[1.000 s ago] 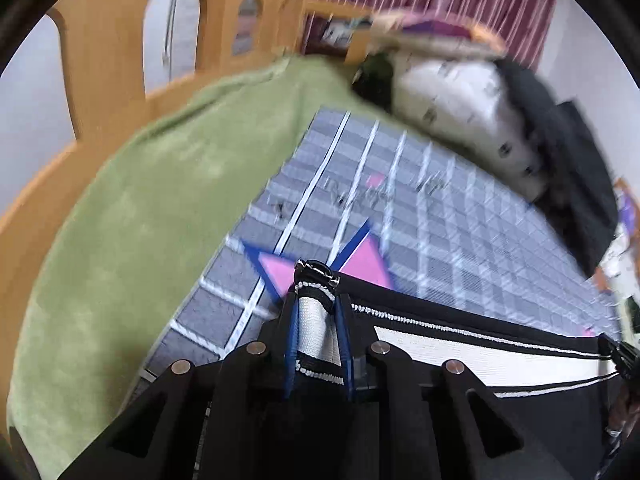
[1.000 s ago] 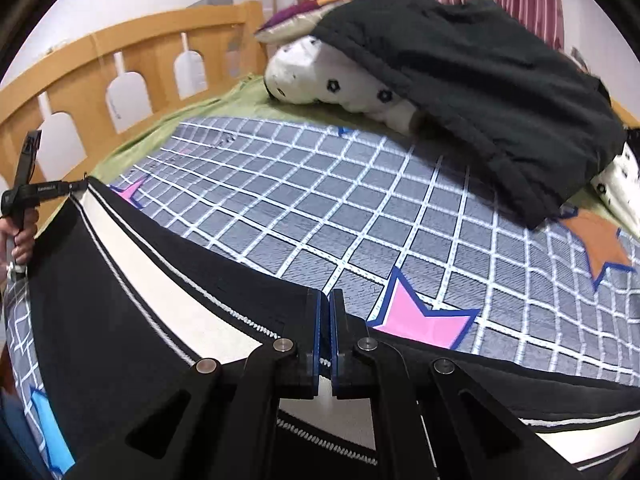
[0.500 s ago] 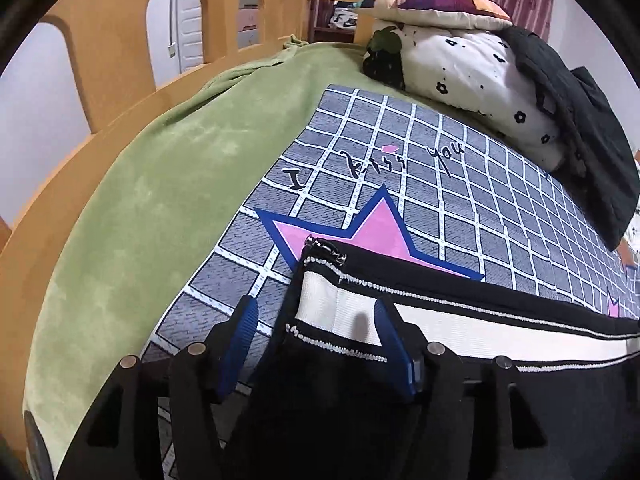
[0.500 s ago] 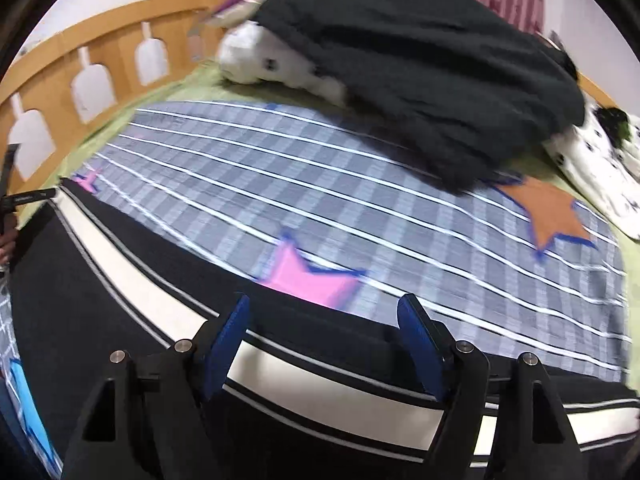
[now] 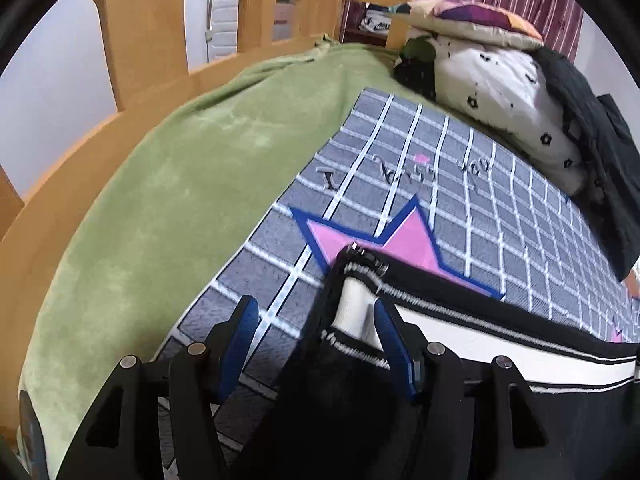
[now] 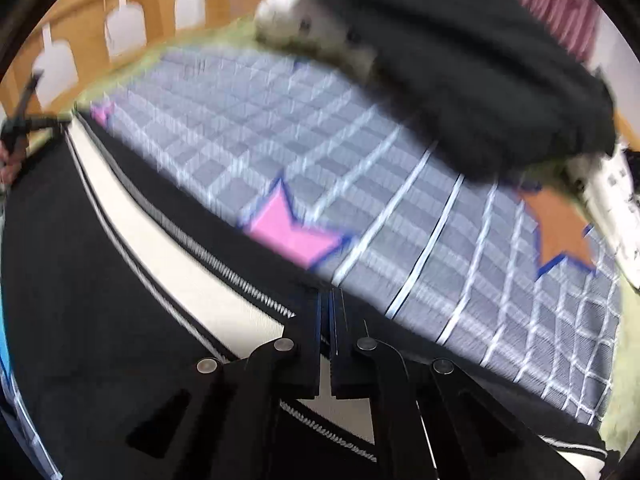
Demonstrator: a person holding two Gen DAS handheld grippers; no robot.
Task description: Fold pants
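Checked bedspread (image 5: 472, 200), one pants (image 5: 500, 340), two pink stars (image 5: 400, 240)

1. Ahead of the left gripper (image 5: 316, 340), the grid-patterned bedspread (image 5: 460, 184) lies flat and bare up to the spotted pillow (image 5: 504, 100).
2. The wooden bed rail (image 5: 152, 40) walls off the far side beyond the green blanket (image 5: 172, 184).
3. A heaped black garment (image 6: 472, 52) on the pillows blocks the bed's head end.
4. The pants (image 6: 120, 264) cover the near edge.
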